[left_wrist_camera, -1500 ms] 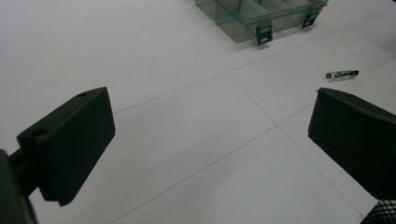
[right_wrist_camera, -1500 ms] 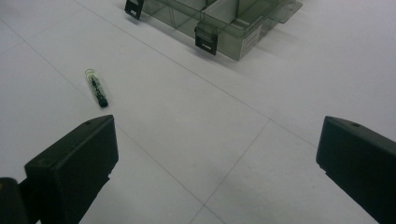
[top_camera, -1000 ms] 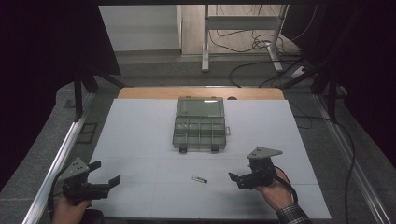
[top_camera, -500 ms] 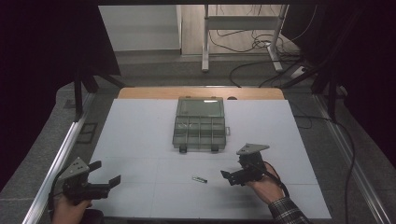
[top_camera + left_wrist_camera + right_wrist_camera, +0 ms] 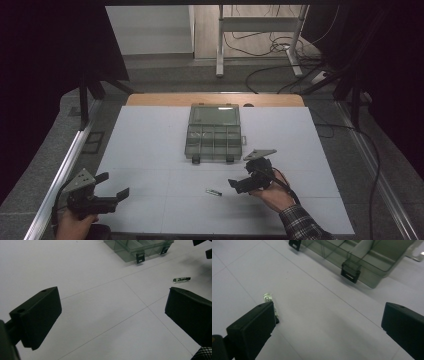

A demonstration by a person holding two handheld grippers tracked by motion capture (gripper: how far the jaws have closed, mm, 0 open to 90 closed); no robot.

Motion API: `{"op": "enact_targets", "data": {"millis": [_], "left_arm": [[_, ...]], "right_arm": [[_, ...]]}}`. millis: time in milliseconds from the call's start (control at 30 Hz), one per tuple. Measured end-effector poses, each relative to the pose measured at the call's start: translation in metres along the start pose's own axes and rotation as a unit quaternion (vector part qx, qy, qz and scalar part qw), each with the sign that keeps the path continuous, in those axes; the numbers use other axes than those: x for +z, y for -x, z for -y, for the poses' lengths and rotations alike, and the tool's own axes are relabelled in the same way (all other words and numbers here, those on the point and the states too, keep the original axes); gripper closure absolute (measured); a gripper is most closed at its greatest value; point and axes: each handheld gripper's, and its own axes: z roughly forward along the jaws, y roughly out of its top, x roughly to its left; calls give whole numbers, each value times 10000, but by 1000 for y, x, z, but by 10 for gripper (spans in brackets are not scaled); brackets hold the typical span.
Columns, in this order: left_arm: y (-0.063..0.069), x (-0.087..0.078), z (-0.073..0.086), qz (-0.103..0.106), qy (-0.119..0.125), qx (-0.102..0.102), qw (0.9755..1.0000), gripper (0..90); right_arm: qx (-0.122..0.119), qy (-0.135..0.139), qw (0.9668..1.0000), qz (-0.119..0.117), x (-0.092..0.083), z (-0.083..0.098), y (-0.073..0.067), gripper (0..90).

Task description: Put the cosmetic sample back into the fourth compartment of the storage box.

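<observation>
Your right gripper (image 5: 239, 183) hangs wide open and empty just beside what looks like a small vial (image 5: 213, 192) on the counter (image 5: 150, 145); your left gripper (image 5: 114, 190) sits open, empty, well apart.

Wide-apart left gripper (image 5: 113, 315) over white table (image 5: 87, 272), small tube (image 5: 181, 279) beyond.

Left tongs (image 5: 111, 194) gaping, low; right tongs (image 5: 239, 184) gaping, angled down.

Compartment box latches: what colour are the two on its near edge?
Black, against the translucent grey-green compartment box; the latches show best in the right gripper view.
</observation>
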Motion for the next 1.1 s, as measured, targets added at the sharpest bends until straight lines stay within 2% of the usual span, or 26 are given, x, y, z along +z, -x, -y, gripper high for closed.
{"op": "enact_targets", "data": {"millis": [233, 333, 433, 500, 700, 800, 833, 1100], "left_arm": [[0, 0, 0, 10, 15, -11, 10000, 10], [0, 0, 0, 6, 16, 1, 10000, 10], [0, 0, 0, 7, 14, 11, 10000, 10], [0, 0, 0, 13, 12, 13, 10000, 10], [1, 0, 0, 19, 11, 19, 10000, 10], [0, 0, 0, 23, 6, 21, 10000, 10], [1, 0, 0, 23, 6, 20, 10000, 10], [1, 0, 0, 23, 1, 36, 10000, 10]], "right_arm": [[-140, -131, 9998, 12, 8, -8, -9, 0], [-209, -190, 9996, 24, 12, -12, -12, 44], [-332, -243, 9990, -150, 15, -14, -16, 154], [-396, -335, 9985, -173, 19, -15, -20, 215], [-666, -529, 9954, -445, 27, -18, -29, 405], [-740, -623, 9929, -695, 31, -19, -32, 508], [-841, -671, 9909, -811, 34, -19, -34, 562], [-984, -741, 9871, -1025, 41, -20, -43, 668]]}}
